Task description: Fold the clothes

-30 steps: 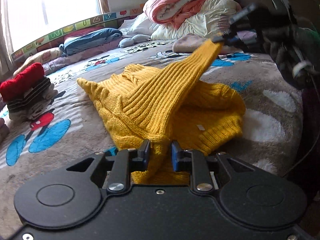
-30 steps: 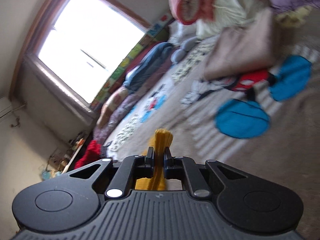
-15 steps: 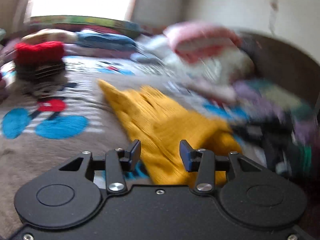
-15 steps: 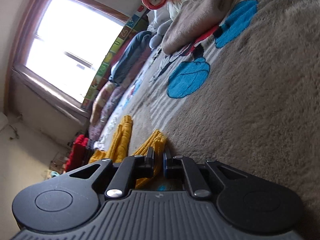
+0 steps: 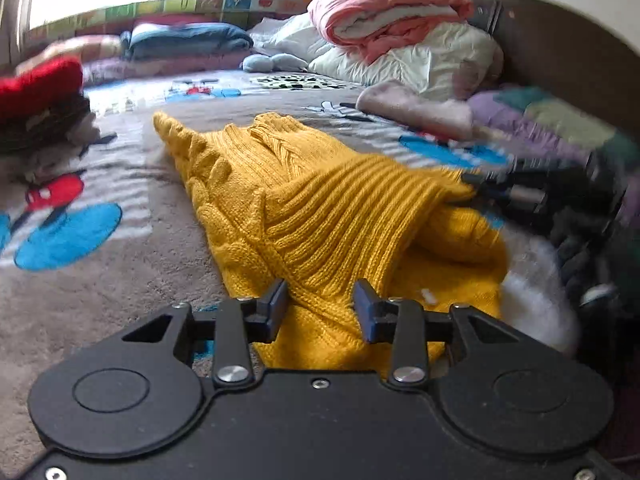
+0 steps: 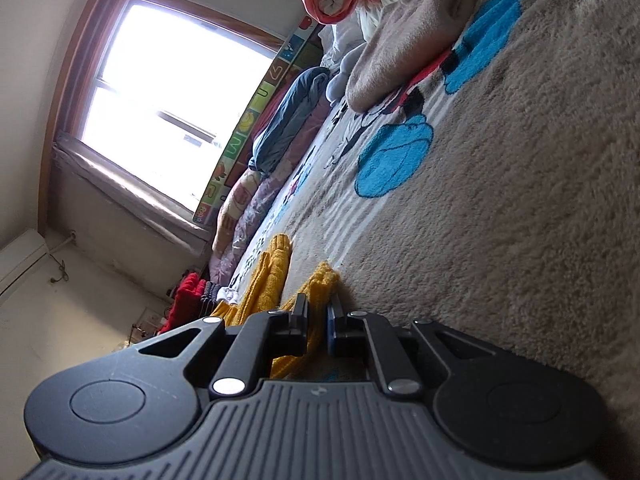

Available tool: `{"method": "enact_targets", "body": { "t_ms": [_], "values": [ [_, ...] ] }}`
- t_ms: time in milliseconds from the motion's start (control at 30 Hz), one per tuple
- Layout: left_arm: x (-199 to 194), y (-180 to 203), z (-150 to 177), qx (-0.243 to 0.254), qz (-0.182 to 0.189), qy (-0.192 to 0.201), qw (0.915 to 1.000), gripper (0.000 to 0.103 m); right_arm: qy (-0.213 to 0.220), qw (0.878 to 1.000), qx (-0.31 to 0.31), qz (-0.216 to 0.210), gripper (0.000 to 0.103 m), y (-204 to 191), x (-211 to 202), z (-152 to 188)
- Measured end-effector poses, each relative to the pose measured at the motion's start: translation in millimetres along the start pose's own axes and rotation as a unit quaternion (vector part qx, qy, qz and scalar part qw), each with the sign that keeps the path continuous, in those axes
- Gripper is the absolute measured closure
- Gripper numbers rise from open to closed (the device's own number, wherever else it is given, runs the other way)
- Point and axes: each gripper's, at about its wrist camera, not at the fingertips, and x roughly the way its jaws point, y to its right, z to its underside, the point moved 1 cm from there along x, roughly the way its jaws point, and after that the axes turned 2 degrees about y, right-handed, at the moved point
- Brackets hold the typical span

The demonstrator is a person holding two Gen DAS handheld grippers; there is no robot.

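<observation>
- The yellow knit sweater [image 5: 320,208] lies on the bed [image 5: 120,280], spread from near the left gripper's camera toward the middle of the grey cartoon-print blanket [image 6: 520,200]; a ribbed part of it is drawn out sideways toward the right of the left wrist view.
- The right gripper [image 6: 318,320] is clenched on that ribbed edge — yellow knit fills the narrow gap between its two fingers. In the left wrist view it appears as a dark, blurred shape [image 5: 520,192] at the end of the stretched fabric, low and close to the bed.
- Its own view is rolled well over: the bed surface runs steeply up the right side and the window [image 6: 168,112] stands tilted at the left, with the gripper pointing almost level along the blanket.
- The left gripper [image 5: 320,304] points down at a moderate slant over the near part of the sweater. Its jaws are closing but stand apart, with a ridge of knit between them; the pads do not visibly press on it.
- Around the sweater — a stack of folded clothes with a red piece on top [image 5: 40,84] at the left, a pink quilt [image 5: 384,12] on white bedding [image 5: 432,60] toward the headboard, and a blue folded blanket [image 5: 188,40] below the window.
</observation>
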Motion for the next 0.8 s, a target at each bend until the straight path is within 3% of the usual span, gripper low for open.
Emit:
{"method": "enact_targets", "body": {
  "t_ms": [133, 267, 367, 467, 533, 600, 633, 733, 800],
  "values": [
    [-17.9, -33.6, -1.2, -0.083, -0.017, 0.032, 0.9959, 0.068, 0.002, 1.000, 0.004, -0.009, 0.092, 2.1, -0.1, 0.3],
    [-28.7, -34.5, -10.9, -0.109, 0.008, 0.053, 0.9926, 0.067, 0.000, 1.000, 0.005, -0.020, 0.092, 2.6, 0.3, 0.2],
    [-33.1, -2.1, -10.4, -0.022, 0.012, 0.031, 0.9992, 0.060, -0.002, 1.000, 0.006, -0.025, 0.091, 2.8, -0.2, -0.3],
    [-31.6, 32.0, 4.1, 0.079, -0.022, -0.005, 0.9966, 0.052, -0.002, 1.000, 0.007, -0.029, 0.090, 2.7, -0.8, -0.5],
    [-28.3, 46.0, 13.2, 0.122, -0.066, -0.012, 0.9903, 0.052, -0.003, 1.000, 0.006, -0.031, 0.090, 2.2, -0.8, 0.1],
    [-23.5, 53.2, 19.0, 0.147, -0.111, -0.008, 0.9828, 0.064, -0.006, 0.999, 0.004, -0.034, 0.089, 1.1, -0.8, 0.8],
    [-21.0, 57.3, 21.8, 0.169, -0.134, -0.004, 0.9765, 0.075, -0.007, 0.999, 0.003, -0.036, 0.089, 0.2, -0.9, 1.0],
    [-13.9, 68.2, 31.3, 0.242, -0.187, 0.001, 0.9522, 0.090, -0.010, 0.999, 0.000, -0.045, 0.089, -3.4, -2.0, 1.2],
    [-12.5, 75.8, 38.6, 0.288, -0.218, 0.002, 0.9324, 0.092, -0.006, 0.998, -0.001, -0.056, 0.090, -7.5, -5.0, 0.7]
  ]
}}
